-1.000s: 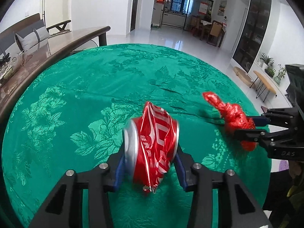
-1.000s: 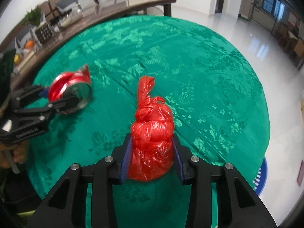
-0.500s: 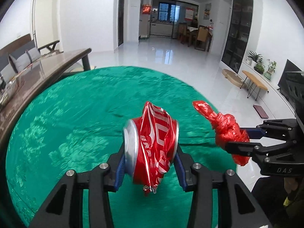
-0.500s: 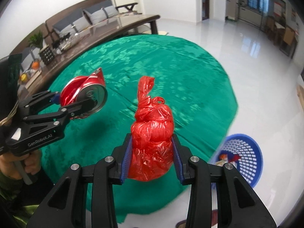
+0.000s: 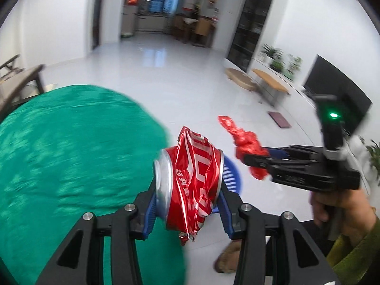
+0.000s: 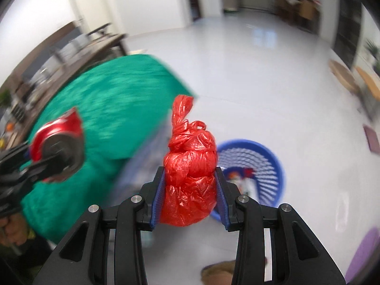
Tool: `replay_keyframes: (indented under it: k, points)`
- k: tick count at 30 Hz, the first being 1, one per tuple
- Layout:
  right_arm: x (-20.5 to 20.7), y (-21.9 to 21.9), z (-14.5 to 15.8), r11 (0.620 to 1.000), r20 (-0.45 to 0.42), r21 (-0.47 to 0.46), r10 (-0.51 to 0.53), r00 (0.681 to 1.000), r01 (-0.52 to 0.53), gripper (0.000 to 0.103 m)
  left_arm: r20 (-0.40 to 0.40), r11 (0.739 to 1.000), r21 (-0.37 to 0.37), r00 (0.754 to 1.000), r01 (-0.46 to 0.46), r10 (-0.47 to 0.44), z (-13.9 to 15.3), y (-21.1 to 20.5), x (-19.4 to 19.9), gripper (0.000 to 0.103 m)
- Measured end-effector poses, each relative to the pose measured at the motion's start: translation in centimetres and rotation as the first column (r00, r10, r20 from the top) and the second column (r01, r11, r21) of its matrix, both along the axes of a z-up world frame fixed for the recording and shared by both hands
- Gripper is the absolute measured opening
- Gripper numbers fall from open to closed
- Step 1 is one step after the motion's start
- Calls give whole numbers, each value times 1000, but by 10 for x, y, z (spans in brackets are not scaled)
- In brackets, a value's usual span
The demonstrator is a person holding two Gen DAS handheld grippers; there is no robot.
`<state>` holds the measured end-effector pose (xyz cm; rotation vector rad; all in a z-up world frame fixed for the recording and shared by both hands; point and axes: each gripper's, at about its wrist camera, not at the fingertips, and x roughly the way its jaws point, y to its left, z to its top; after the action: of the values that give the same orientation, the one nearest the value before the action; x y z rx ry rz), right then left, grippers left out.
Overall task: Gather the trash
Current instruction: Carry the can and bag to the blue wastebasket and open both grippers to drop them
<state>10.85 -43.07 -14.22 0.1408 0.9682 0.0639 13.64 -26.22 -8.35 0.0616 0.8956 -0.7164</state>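
Observation:
My left gripper [image 5: 187, 194] is shut on a crushed red soda can [image 5: 192, 180], held in the air past the edge of the green-clothed round table [image 5: 71, 147]. My right gripper [image 6: 190, 190] is shut on a knotted red plastic bag [image 6: 190, 173], held above the floor. A blue slotted trash basket [image 6: 268, 163] stands on the floor just behind the bag, with some trash in it. In the left wrist view the basket [image 5: 231, 178] peeks out behind the can, and the right gripper [image 5: 256, 163] with the bag [image 5: 247, 147] is to the right. The can and left gripper [image 6: 54, 156] show blurred at left.
The white tiled floor [image 5: 178, 71] stretches toward a dining area. A low bench [image 5: 270, 83] and a round stool [image 5: 239, 77] stand at the right, near a TV [image 5: 337, 97]. A purple mat [image 6: 363, 254] lies at lower right. A slippered foot [image 6: 220, 273] is below the gripper.
Both grippers have swung right, off the table and out over the floor, still holding the can and the bag. The blue basket is now closer and more central.

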Motion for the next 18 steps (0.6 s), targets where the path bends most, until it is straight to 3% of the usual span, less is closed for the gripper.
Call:
replay_keyframes:
  k: [9, 18]
  points:
    - [28, -103, -63, 984, -93, 87, -144, 985, 152, 40, -133, 992, 38, 984, 121, -115, -65, -112, 41, 45]
    - [59, -147, -122, 945, -180, 217, -206, 962, 243, 40, -199, 992, 83, 977, 98, -80, -129, -157, 82, 47]
